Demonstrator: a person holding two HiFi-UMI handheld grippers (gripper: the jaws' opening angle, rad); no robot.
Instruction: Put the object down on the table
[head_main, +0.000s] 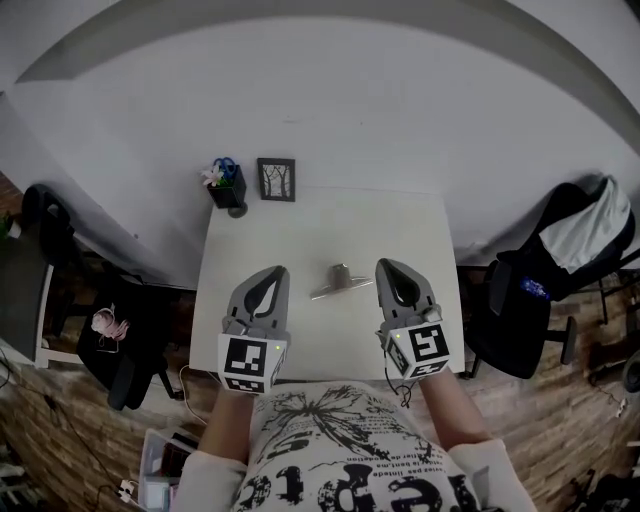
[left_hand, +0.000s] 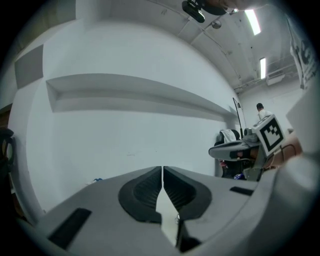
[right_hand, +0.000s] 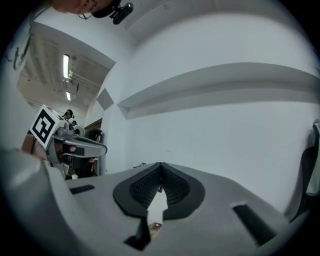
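A small grey metal object (head_main: 338, 281), a flat bar with a short upright stub, lies on the white table (head_main: 320, 230) between my two grippers. My left gripper (head_main: 274, 272) hovers just left of it, jaws shut and empty. To the right of the object, my right gripper (head_main: 386, 265) has its jaws shut with nothing between them. In the left gripper view the left gripper (left_hand: 162, 168) points at the white wall, its ribbed pads (left_hand: 146, 190) pressed together. The right gripper view shows the right gripper (right_hand: 160, 164) likewise closed and empty. The object is hidden in both gripper views.
A dark picture frame (head_main: 276, 180) and a small pot of flowers (head_main: 227, 186) stand at the table's far left edge. Dark chairs sit left (head_main: 120, 345) and right (head_main: 555, 290) of the table. A white wall rises behind it.
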